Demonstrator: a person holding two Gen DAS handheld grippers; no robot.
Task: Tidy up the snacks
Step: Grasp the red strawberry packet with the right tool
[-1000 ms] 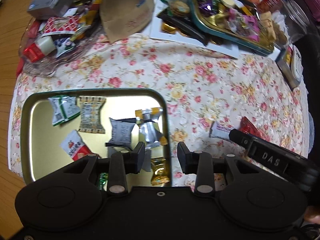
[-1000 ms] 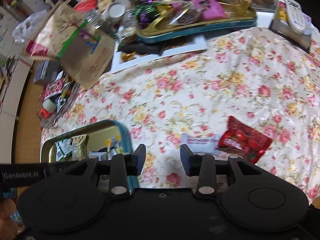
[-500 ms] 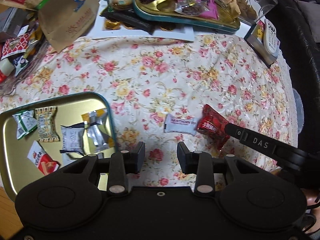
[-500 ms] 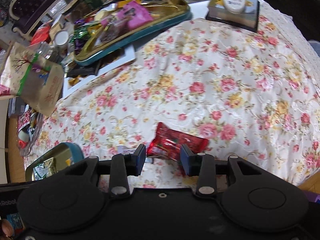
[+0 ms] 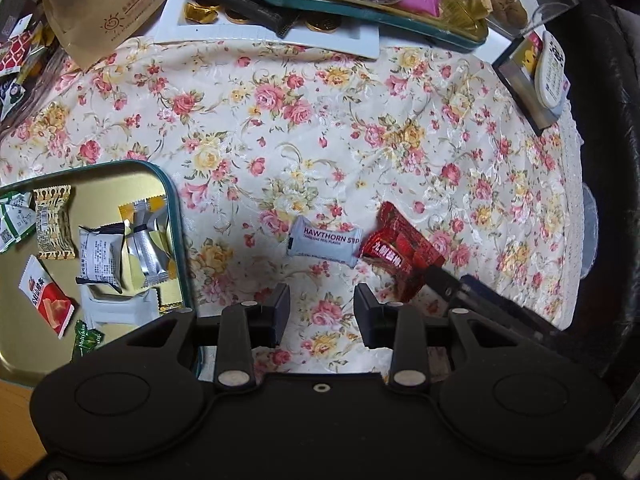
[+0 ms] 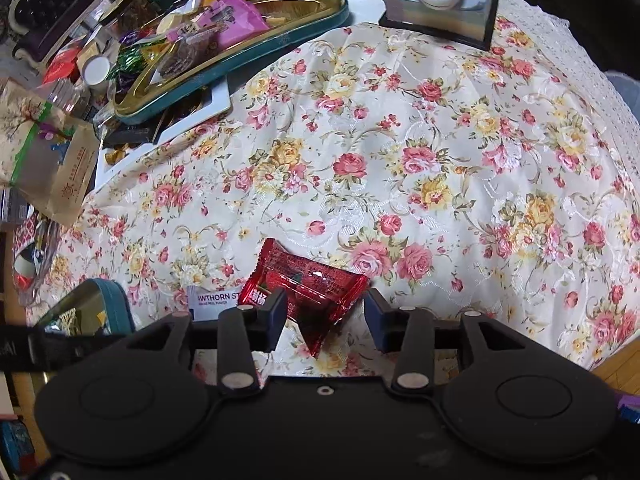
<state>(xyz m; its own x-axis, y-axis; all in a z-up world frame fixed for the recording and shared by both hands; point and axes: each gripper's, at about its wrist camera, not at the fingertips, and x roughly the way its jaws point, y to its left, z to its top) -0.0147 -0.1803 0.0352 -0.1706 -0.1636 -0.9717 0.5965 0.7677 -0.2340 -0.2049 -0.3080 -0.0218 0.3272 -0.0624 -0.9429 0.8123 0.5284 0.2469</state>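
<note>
A white "Hawthorn" packet (image 5: 324, 242) and a red candy packet (image 5: 396, 254) lie side by side on the floral cloth. My left gripper (image 5: 322, 312) hovers open just short of the white packet, with nothing between its fingers. In the right wrist view my right gripper (image 6: 326, 318) is low over the red candy packet (image 6: 308, 284). Its jaws are opening and straddle the packet's near corner without pressing on it. The white packet (image 6: 212, 300) peeks out to the left. A gold tray with a teal rim (image 5: 174, 220) at the left holds several wrapped snacks.
At the back stand a larger gold tray (image 5: 360, 20) heaped with sweets, a white board under it, and a brown paper bag (image 5: 108, 12). A remote control on a box (image 5: 550, 68) sits far right, near the table's edge. Flowered cloth lies between.
Both grippers have swung right, away from the near tray, to the two loose packets. The right gripper has come down over the red packet and its jaws stand wider.
</note>
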